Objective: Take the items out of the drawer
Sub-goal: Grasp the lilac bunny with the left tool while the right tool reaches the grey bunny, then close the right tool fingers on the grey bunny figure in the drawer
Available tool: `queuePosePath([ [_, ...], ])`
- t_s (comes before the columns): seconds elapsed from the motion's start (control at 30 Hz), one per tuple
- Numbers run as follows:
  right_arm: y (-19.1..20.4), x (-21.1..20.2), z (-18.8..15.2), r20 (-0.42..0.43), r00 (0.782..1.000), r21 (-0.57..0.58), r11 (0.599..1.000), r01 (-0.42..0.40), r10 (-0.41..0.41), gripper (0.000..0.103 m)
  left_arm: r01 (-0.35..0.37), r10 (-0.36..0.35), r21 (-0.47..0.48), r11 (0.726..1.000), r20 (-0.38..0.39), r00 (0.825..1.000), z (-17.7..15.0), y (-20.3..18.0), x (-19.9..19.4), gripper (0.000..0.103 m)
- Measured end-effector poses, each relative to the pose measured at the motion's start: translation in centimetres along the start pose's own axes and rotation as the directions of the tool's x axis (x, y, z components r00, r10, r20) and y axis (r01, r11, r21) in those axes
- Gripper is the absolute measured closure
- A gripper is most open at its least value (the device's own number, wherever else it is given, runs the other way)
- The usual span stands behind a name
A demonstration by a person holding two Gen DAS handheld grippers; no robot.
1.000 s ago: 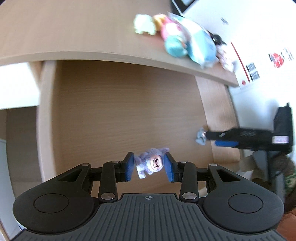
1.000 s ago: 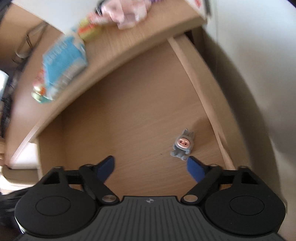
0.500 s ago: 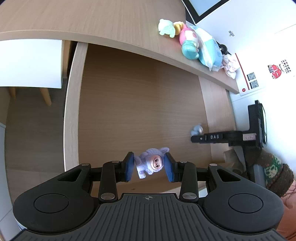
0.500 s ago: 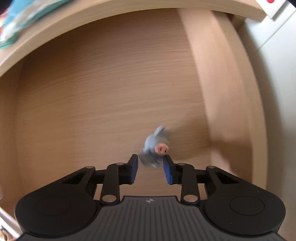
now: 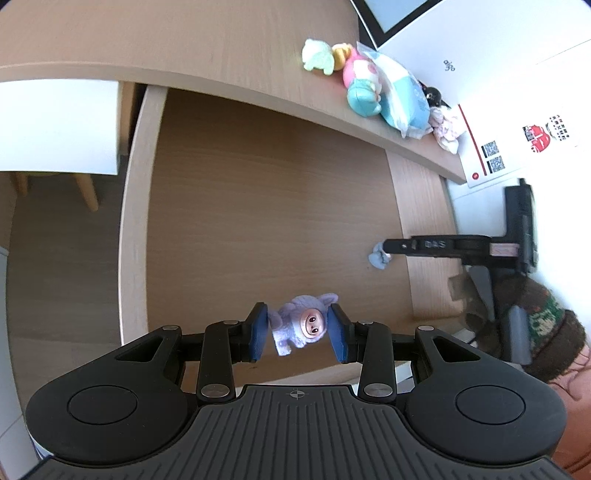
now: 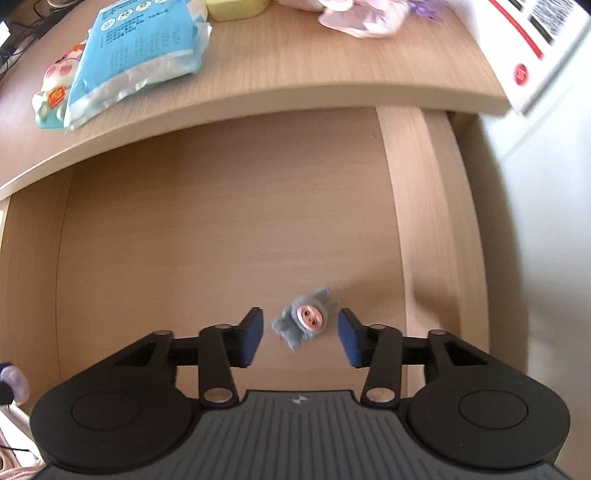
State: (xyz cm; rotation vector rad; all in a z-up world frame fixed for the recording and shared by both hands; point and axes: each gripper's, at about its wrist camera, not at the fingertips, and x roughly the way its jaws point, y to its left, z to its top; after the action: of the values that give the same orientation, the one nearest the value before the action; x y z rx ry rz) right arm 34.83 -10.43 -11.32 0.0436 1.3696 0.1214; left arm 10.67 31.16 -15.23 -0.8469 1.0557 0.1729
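1. The left tongs (image 5: 297, 329) are closed on a purple toy (image 5: 301, 325). Both blue pads press on its sides. The toy is up in the air, over the front of the open drawer (image 5: 258, 206).
2. The drawer is made of light wood. Its bare floor shows behind the purple toy.
3. Near the right wall of the drawer lies a small grey toy (image 6: 303, 322). It has a pink face. It rests on the drawer floor.
4. The right tongs (image 6: 301, 334) point down at the grey toy. The toy is between the two blue pads (image 6: 251, 338), but there is a gap on each side, so the pads do not touch it. The jaws are opening.
5. Above the drawer is the table (image 6: 295, 66). On it, from left to right, are a green toy (image 5: 317, 55), a pink and teal toy (image 5: 360, 85), a blue pack (image 6: 140, 51) and a pale pink toy (image 6: 362, 14).
6. At the far right a white card (image 5: 517, 136) with a red mark hangs over the table edge.
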Motion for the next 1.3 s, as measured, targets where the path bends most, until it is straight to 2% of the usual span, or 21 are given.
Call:
queuePosePath([
  [0.2,1.7,2.3,0.8,-0.010,0.999,-0.027,0.999,0.041,-0.041,0.057,-0.042,0.042,0.013,0.999,0.029,0.999,-0.1,-0.3,-2.0,0.064],
  [0.33,2.4,2.7,-0.5,-0.016,1.000,-0.005,1.000,0.020,-0.020,0.067,-0.083,0.082,0.038,0.996,0.035,0.996,0.4,-1.0,-2.5,0.064],
  [0.4,2.7,2.3,-1.9,-0.020,0.999,0.025,0.999,-0.047,0.048,0.067,-0.094,0.092,0.054,0.994,0.031,0.995,0.6,-1.7,-2.2,0.064],
  [0.5,2.6,1.2,-3.7,-0.022,0.984,0.053,0.983,-0.176,0.177,0.066,-0.100,0.098,0.090,0.991,0.026,0.995,0.6,-2.8,-1.9,0.064],
  [0.6,2.0,-0.4,-4.5,0.047,0.985,0.045,0.985,-0.166,0.163,0.061,-0.093,0.090,0.105,0.990,0.027,0.996,0.4,-3.9,-1.4,0.064],
  [0.63,1.9,-0.9,-4.6,0.068,0.988,0.027,0.990,-0.141,0.139,0.054,-0.086,0.084,0.108,0.990,0.027,0.996,0.1,-4.2,-1.3,0.064],
  [0.67,2.0,-1.1,-4.8,0.074,0.989,0.005,0.992,-0.126,0.126,0.041,-0.079,0.077,0.113,0.990,0.025,0.997,-0.1,-4.5,-1.2,0.064],
  [0.73,2.4,-1.2,-5.2,0.070,0.991,-0.047,0.992,-0.114,0.117,0.033,-0.070,0.068,0.116,0.991,0.023,0.997,-0.6,-4.7,-1.1,0.064],
  [0.9,4.6,0.5,-5.6,0.015,0.994,-0.111,0.989,-0.102,0.104,0.033,-0.067,0.065,0.071,0.995,0.028,0.997,-1.9,-3.9,-1.4,0.064],
  [1.03,7.0,1.9,-5.6,-0.020,0.999,-0.193,0.980,-0.049,0.046,0.033,-0.064,0.062,0.036,0.997,0.044,0.997,-2.3,-3.0,-1.9,0.064],
  [1.1,7.9,2.3,-5.7,-0.038,0.999,-0.223,0.974,-0.043,0.036,0.044,-0.064,0.063,0.022,0.998,0.049,0.997,-2.4,-2.5,-2.1,0.064],
  [1.13,8.4,2.4,-5.9,-0.045,0.999,-0.243,0.969,-0.039,0.029,0.057,-0.067,0.066,0.019,0.998,0.050,0.997,-2.4,-2.4,-2.1,0.064],
  [1.3,10.0,0.8,-7.6,0.021,1.000,-0.285,0.958,-0.002,0.008,0.057,-0.075,0.073,0.066,0.995,0.020,0.997,-1.9,-3.0,-1.1,0.064],
])
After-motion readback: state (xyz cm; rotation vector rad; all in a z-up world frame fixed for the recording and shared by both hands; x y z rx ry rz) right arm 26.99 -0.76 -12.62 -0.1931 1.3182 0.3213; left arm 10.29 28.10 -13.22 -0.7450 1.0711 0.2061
